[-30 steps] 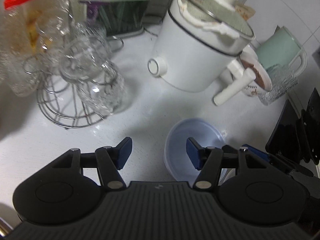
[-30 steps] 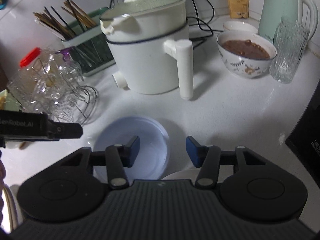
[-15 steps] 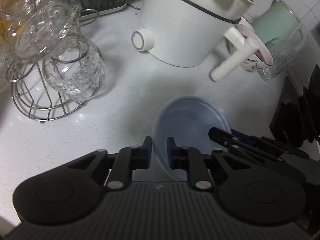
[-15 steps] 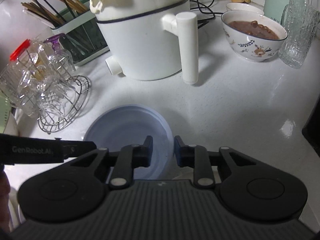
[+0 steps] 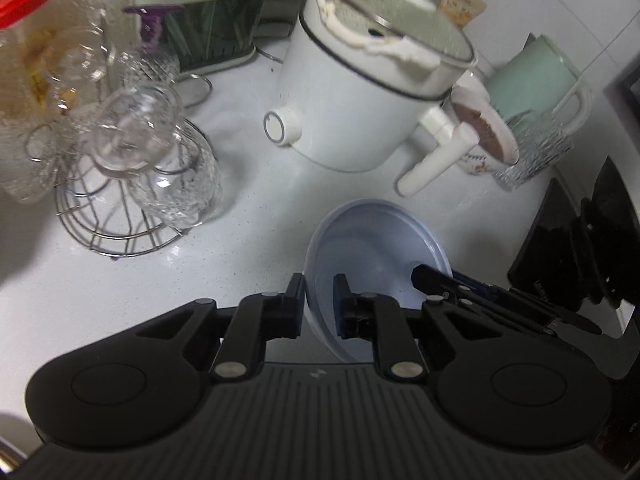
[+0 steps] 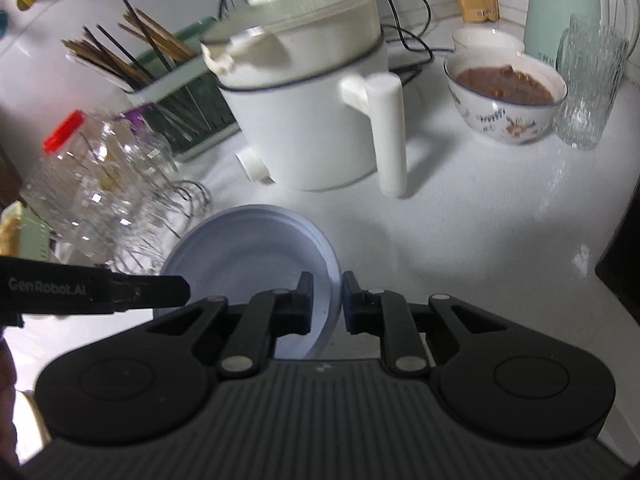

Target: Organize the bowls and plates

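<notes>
The white table [image 6: 460, 208] carries a lidded white pot [image 6: 312, 100], with a rack of glasses [image 5: 132, 168] to its left and a bowl of brown food [image 6: 506, 96] to its right. In front of the pot, a pale blue bowl [image 5: 372, 248] sits tilted. The left tongs [image 5: 319, 300] pinch its near rim; the right tongs [image 6: 327, 304] are nearly closed over its right rim.
</notes>
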Tool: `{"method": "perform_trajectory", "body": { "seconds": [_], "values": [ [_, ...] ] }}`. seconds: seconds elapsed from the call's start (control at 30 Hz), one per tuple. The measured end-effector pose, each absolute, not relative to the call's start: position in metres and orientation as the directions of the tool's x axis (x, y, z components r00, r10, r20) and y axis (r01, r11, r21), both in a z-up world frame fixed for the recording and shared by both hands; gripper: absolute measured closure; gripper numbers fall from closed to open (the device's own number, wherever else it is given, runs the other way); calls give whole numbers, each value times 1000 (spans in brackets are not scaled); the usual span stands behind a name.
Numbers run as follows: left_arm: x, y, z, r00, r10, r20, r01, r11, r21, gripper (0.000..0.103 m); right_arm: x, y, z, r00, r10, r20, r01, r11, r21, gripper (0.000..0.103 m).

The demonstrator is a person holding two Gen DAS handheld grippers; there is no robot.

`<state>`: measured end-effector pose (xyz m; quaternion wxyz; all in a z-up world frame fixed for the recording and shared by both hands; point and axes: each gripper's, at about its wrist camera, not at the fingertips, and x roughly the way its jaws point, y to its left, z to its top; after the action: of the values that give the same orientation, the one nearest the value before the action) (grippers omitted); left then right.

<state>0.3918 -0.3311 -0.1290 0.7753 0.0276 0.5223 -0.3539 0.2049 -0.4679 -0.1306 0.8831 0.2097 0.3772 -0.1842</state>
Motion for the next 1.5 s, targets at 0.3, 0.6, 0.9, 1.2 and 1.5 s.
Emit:
{"method": "perform_trajectory", "body": {
  "seconds": [0.3,0.6,0.9,1.2,1.5],
  "values": [
    [375,-300,-81,244,-549,-799,549,758,-353,86,194,-448,-86,695,-155,-702,442,863,246,85],
    [360,-273,-56,262,-563,-783,525,765,-374,85,183,-432,-65,702,-110,-704,402,877,264,85],
    [343,-241,-48,319,-535,-782,495,798,-344,84,181,-412,-61,706,-36,-707,340,893,294,85],
    [334,-197,-70,324,-487,-811,419,843,-338,84,191,-383,-69,673,60,-737,274,906,323,85],
    [328,-169,-106,297,-453,-840,359,869,-341,82,196,-356,-96,590,108,-800,252,917,310,84]
  ]
}}
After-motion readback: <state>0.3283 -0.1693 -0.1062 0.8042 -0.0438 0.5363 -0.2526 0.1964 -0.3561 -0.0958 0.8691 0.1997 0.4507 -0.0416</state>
